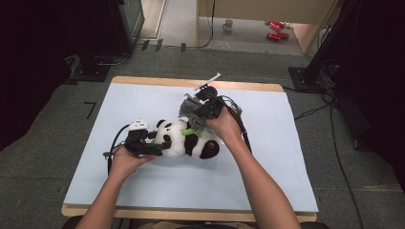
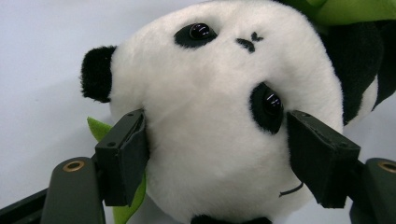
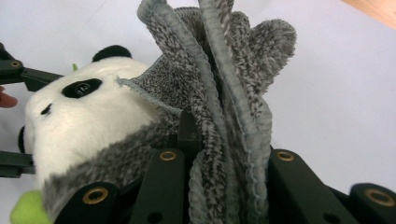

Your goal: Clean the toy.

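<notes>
A black-and-white panda plush lies on its side in the middle of the light blue table top. My left gripper comes in from the left and is shut on the panda's head, one jaw pressed into the fur on each side. A green felt piece sits at the panda's chest. My right gripper hovers just behind the panda and is shut on a bunched grey knitted cloth, which stands up from its jaws and partly drapes over the panda.
The table's wooden rim runs along the far side. On the floor beyond it are a mug, red cans and dark equipment stands. Cables trail on the right.
</notes>
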`<action>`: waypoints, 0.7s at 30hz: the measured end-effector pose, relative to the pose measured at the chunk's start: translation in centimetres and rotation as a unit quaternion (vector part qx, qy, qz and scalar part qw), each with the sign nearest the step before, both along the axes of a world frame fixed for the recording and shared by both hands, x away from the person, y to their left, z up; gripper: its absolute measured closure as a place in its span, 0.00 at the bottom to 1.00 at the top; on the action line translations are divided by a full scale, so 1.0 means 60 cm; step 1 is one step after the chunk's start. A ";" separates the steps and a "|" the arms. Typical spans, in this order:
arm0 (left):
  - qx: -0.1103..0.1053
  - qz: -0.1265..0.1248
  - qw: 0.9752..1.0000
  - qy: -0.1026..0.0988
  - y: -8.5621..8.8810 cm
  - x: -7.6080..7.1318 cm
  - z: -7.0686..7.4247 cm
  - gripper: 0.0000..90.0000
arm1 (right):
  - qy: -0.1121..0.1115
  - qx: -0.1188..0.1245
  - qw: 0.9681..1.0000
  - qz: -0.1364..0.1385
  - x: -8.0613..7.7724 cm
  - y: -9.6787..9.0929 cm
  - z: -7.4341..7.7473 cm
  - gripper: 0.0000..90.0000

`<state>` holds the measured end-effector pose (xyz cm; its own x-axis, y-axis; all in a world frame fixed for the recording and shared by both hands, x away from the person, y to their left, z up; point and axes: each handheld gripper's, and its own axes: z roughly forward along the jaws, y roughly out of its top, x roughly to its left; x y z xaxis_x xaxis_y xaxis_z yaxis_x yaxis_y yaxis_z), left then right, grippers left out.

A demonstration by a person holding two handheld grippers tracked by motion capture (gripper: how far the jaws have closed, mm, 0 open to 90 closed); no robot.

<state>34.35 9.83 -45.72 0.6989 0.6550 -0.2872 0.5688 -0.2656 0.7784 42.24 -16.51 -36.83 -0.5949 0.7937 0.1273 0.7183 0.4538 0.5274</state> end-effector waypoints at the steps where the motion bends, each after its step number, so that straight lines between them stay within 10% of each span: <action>1: -0.004 0.001 1.000 0.001 0.000 0.002 0.000 0.29 | -0.005 -0.010 1.000 -0.003 0.001 -0.002 0.001 0.85; 5: -0.005 -0.004 1.000 0.001 0.003 0.005 0.000 0.28 | -0.007 -0.052 0.998 -0.035 0.012 -0.018 0.005 0.85; 7: 0.001 -0.006 1.000 -0.004 0.001 0.002 0.001 0.28 | 0.009 -0.020 0.999 -0.047 0.013 -0.028 0.012 0.85; 18: -0.001 -0.010 1.000 0.001 0.006 0.003 0.002 0.27 | -0.054 -0.009 0.998 -0.022 0.002 -0.017 0.084 0.85; 21: -0.001 -0.010 1.000 0.001 0.006 0.003 0.002 0.28 | -0.031 0.018 0.999 -0.020 0.003 -0.015 0.076 0.85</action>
